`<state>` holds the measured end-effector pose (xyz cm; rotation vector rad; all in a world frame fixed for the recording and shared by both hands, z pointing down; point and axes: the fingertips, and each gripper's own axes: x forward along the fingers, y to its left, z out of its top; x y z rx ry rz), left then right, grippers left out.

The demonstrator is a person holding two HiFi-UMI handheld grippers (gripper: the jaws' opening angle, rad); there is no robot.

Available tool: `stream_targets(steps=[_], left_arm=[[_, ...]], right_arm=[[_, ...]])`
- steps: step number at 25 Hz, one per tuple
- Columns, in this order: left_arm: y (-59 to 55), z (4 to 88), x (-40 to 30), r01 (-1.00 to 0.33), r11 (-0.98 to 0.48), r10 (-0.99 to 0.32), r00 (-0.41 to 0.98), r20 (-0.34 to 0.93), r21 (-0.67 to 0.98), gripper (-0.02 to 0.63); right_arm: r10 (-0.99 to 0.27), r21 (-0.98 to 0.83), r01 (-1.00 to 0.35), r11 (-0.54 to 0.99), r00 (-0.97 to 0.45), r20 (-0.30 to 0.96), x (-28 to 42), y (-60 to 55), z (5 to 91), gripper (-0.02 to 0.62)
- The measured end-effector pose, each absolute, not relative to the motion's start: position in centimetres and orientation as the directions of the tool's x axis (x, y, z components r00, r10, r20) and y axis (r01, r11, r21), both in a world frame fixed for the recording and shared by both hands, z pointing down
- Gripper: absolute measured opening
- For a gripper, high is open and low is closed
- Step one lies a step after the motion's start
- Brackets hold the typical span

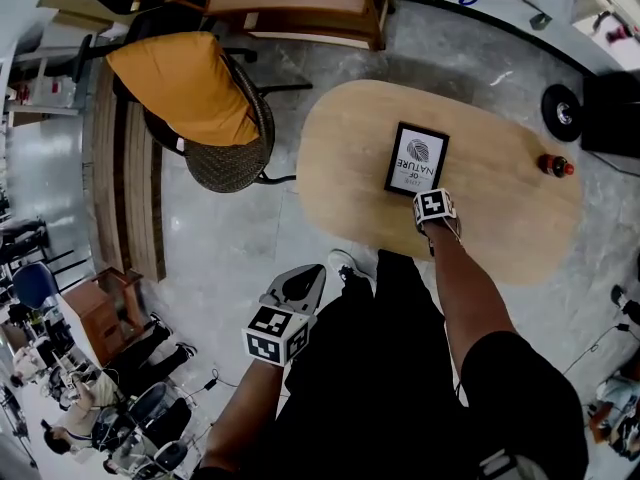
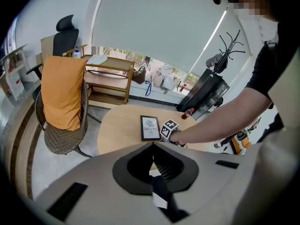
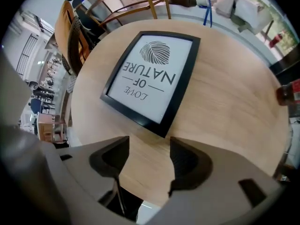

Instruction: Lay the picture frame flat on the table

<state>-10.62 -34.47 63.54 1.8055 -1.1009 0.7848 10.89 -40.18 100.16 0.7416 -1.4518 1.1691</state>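
The black picture frame [image 1: 417, 157] with a white "LOVE OF NATURE" print lies flat, face up, on the oval wooden table [image 1: 500, 218]. My right gripper [image 1: 433, 208] hovers just off the frame's near short edge. In the right gripper view its jaws [image 3: 149, 144] stand open with only bare tabletop between them, and the frame [image 3: 152, 76] lies a little ahead of the tips. My left gripper [image 1: 305, 280] hangs off the table above the floor, beside the person's legs, with its jaws [image 2: 153, 145] shut on nothing. The frame [image 2: 150, 127] shows small in the left gripper view.
A small dark bottle with a red cap [image 1: 556, 165] stands near the table's right end. A wicker chair with an orange cushion [image 1: 195, 88] sits left of the table. A wooden shelf unit [image 1: 300, 8] stands behind. A black wheeled object [image 1: 562, 111] lies at the far right.
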Motion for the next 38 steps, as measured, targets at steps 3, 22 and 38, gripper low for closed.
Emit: stream_targets(steps=[3, 22, 38], left_arm=[[-34.5, 63.1, -11.0, -0.904, -0.268, -0.376, 0.418, 0.827, 0.335, 0.005], [-29.9, 55.9, -14.5, -0.706, -0.615, -0.389, 0.659, 0.644, 0.351, 0.005], [-20.6, 50.0, -17.5, -0.563, -0.762, -0.331, 0.763, 0.555, 0.319, 0.005]], right_arm=[[0.148, -0.280, -0.920, 0.273, -0.247, 0.957, 10.7, -39.2, 99.5, 0.262], [-0.277, -0.376, -0.902, 0.214, -0.425, 0.862, 4.2, -30.3, 77.8, 0.109], [-0.706, -0.504, -0.783, 0.365, -0.585, 0.398, -6.8, -18.3, 49.2, 0.002]])
